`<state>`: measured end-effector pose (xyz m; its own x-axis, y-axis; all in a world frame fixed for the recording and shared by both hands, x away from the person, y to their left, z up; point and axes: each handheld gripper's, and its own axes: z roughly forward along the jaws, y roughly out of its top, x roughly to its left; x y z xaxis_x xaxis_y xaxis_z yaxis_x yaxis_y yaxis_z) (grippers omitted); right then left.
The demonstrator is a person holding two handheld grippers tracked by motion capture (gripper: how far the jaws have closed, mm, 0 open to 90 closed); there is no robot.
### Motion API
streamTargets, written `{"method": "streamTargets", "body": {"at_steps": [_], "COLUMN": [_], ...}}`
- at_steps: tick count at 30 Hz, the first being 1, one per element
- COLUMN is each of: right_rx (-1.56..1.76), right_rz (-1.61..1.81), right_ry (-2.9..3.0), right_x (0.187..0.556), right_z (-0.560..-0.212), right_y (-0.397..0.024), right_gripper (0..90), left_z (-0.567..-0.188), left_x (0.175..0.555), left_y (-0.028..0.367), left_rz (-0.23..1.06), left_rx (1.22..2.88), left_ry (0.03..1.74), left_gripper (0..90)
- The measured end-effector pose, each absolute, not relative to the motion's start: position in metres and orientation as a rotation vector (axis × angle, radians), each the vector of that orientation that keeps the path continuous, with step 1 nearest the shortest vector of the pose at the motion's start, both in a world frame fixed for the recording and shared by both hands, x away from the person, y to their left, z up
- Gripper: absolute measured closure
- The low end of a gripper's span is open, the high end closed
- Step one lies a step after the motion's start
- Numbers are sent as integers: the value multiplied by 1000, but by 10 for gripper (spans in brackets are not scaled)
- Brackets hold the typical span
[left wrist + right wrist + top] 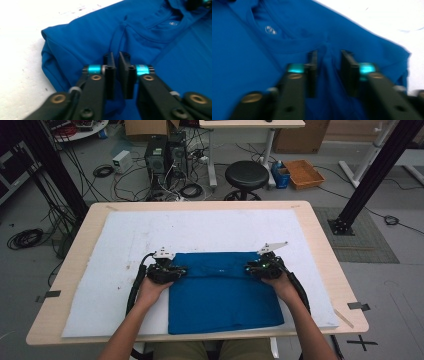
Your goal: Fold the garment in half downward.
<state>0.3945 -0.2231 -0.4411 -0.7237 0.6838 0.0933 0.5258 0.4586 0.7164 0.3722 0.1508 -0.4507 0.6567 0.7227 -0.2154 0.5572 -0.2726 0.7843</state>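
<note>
Closed tongs, blue shirt, white mat

A white mat is spread over the wooden counter. Beyond it, a black round stool, two computer towers, an orange tray and tangled cables are seen on the floor.

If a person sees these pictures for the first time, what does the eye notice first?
First the bright blue shirt, folded into a rectangle on the white mat near the person's edge of the table. Then the left gripper and the right gripper, one at each far corner of the shirt. Behind the table, cables cover the floor around a black stool.
</note>
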Motion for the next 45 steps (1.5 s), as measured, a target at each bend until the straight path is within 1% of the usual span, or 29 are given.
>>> {"method": "streamTargets", "body": {"at_steps": [1,2,7,11,14,17,18,19,20,21,22,24,27,30,33,36,41,42,44,45], "right_rx": [1036,1026,1021,960,899,851,835,824,815,816,856,939,1014,1066,1053,972,773,757,784,813], "right_rz": [1115,1127,1209,1312,1342,1367,1371,1383,1401,1414,1418,1440,1428,1341,1273,1245,1263,1273,1317,1342], "right_ry": [2496,2493,2469,2465,2486,2534,2549,2578,2602,2638,2647,2599,2506,2423,2462,2573,2799,2816,2792,2760], "right_x": [394,394,388,375,361,348,342,336,331,326,323,318,318,320,324,322,303,299,293,292], "right_z": [-441,-440,-434,-429,-425,-426,-428,-428,-429,-430,-429,-426,-422,-430,-440,-441,-437,-436,-434,-433], "right_y": [-223,-223,-232,-243,-251,-260,-262,-264,-267,-269,-271,-276,-276,-260,-240,-227,-233,-238,-250,-256], "right_gripper": [864,882,886,886,886,886,885,884,863,780,749,738,748,755,765,814,822,819,733,715], "left_z": [-450,-448,-445,-440,-435,-435,-436,-436,-436,-435,-433,-428,-425,-431,-434,-435,-436,-436,-435,-435], "left_x": [371,369,356,341,331,320,315,311,307,304,302,299,299,303,303,302,300,300,299,298], "left_y": [152,154,164,169,169,167,166,166,166,166,167,167,168,166,167,173,177,177,177,177], "left_rz": [225,209,146,123,79,55,41,30,28,28,37,75,161,243,266,276,281,280,285,287], "left_rx": [1945,1924,1833,1806,1823,1885,1895,1899,1893,1881,1877,1840,1784,1795,1790,1769,1758,1755,1766,1769], "left_ry": [984,968,895,817,755,714,701,684,679,686,691,702,792,880,913,937,954,956,957,963], "left_gripper": [866,867,867,865,863,860,855,827,772,692,630,580,571,570,570,570,555,553,533,532]}}
